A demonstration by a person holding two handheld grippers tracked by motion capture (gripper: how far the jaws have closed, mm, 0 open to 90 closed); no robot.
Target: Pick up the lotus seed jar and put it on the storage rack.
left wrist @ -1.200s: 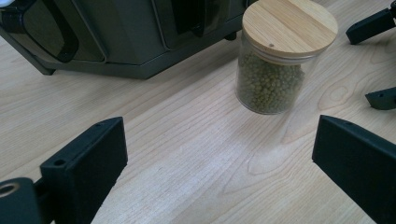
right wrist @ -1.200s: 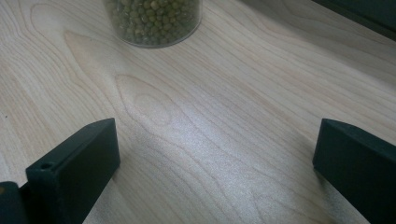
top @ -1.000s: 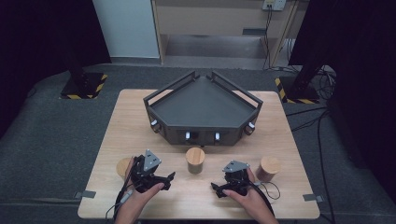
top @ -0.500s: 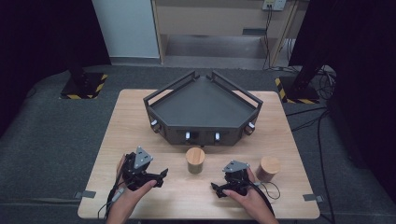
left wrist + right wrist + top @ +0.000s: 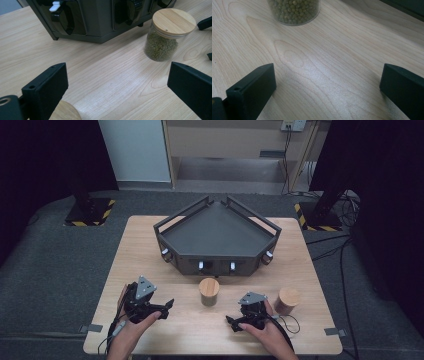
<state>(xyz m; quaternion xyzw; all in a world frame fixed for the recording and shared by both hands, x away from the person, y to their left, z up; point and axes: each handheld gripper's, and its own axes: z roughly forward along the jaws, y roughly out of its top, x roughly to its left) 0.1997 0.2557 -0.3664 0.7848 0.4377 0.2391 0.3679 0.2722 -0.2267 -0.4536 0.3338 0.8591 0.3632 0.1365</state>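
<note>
On the table, near edge: two hand-held grippers rest low, one either side of a jar of green beans.
Jar (image 5: 209, 291): stands upright in the middle, just in front of the dark tray, with a flat wooden lid; nothing touches it.
Left hand-held gripper (image 5: 162, 306): jaws wide apart and empty, pointed toward the jar from the left; in the left gripper view the jar (image 5: 168, 35) sits ahead and off to the right of the gap, well short of the jaws.
Right hand-held gripper (image 5: 231, 322): jaws also wide apart and empty, low over bare wood; the jar's base (image 5: 294, 11) shows at the top of the right gripper view, ahead and left of centre.
Tray (image 5: 218, 231): dark, raised on its own body, with knobs along the front; it stands close behind the jar.
Other jars: one with a wooden lid (image 5: 287, 300) just right of the right hand, another lid (image 5: 65, 112) under the left jaw of the left gripper.
Step in hand, as I judge it: bringing a gripper up to the middle jar to take hold.
How to do it well: swing the left gripper right so the jar lines up with the gap, keep the jaws level with the glass below the lid, then close gently on the glass.
Watch for: nudging the jar back against the tray front, or clipping the neighbouring jar by the left hand.
</note>
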